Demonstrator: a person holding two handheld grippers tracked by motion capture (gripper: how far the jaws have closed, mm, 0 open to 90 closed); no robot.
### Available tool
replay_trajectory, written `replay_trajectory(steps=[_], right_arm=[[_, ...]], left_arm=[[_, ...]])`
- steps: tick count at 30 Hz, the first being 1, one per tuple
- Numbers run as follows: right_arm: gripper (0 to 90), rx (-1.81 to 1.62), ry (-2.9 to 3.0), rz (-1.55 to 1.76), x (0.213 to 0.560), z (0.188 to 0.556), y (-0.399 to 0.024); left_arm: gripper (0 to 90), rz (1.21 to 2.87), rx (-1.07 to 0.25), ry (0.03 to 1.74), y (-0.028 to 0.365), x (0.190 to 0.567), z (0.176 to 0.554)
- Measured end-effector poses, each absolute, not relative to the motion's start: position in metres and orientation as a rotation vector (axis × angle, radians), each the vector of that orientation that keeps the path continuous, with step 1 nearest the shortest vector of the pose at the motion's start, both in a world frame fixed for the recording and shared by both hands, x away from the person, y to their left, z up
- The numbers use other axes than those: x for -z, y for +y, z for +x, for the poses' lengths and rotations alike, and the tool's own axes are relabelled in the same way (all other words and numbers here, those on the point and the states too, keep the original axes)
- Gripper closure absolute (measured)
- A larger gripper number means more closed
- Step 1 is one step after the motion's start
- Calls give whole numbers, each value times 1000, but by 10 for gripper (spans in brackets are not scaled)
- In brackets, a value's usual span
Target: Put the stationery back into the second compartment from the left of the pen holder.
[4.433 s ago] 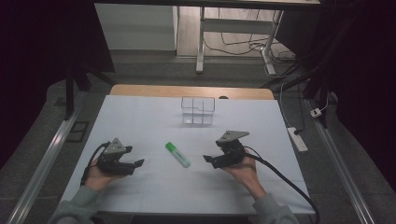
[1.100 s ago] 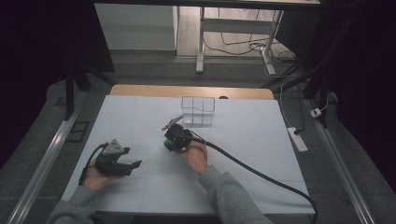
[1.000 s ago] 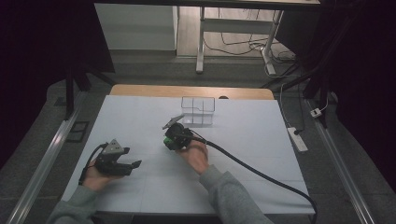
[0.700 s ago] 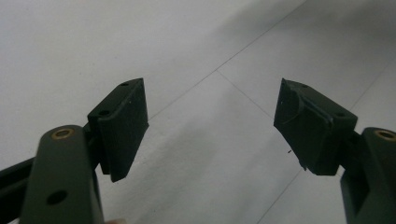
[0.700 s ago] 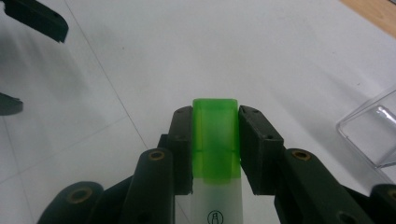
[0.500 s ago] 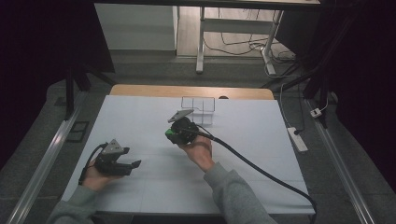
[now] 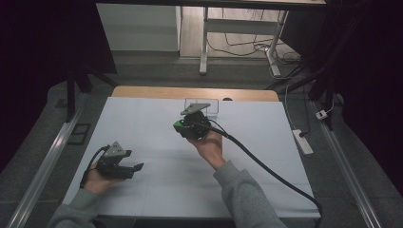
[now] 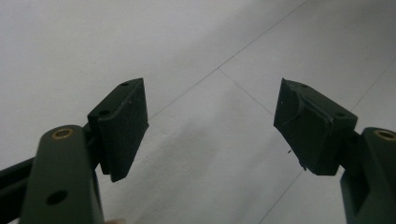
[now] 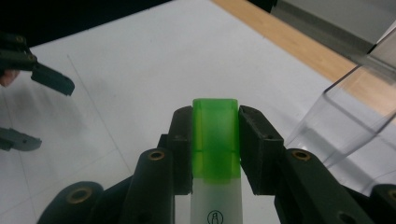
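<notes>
Clamping green-capped marker (image 9: pixel 215 140), right gripper (image 9: pixel 215 149), marker's body cut off; left gripper (image 8: pixel 210 126) wide, empty

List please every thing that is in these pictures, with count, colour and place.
highlighter: 1, green cap and white body, clamped in the right hand-held gripper above the table
clear plastic box: 1, transparent, far middle of the table
table: 1, white top with wooden far edge
power strip: 1, white, on the floor right of the table
left hand-held gripper: 1, black, jaws open, low over the near left of the table
right hand-held gripper: 1, black, near the box
</notes>
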State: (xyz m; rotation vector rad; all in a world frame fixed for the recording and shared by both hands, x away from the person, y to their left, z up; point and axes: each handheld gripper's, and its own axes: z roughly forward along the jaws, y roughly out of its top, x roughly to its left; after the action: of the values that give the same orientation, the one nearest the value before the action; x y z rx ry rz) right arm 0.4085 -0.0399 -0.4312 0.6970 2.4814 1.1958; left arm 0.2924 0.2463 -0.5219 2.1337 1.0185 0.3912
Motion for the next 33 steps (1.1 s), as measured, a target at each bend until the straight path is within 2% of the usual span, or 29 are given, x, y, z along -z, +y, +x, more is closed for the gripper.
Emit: replay_trajectory(steps=[33], right_arm=[[663,-1358,2303,810,398,451,-75]], left_arm=[[259,2141,-393,1019,246,523,293]])
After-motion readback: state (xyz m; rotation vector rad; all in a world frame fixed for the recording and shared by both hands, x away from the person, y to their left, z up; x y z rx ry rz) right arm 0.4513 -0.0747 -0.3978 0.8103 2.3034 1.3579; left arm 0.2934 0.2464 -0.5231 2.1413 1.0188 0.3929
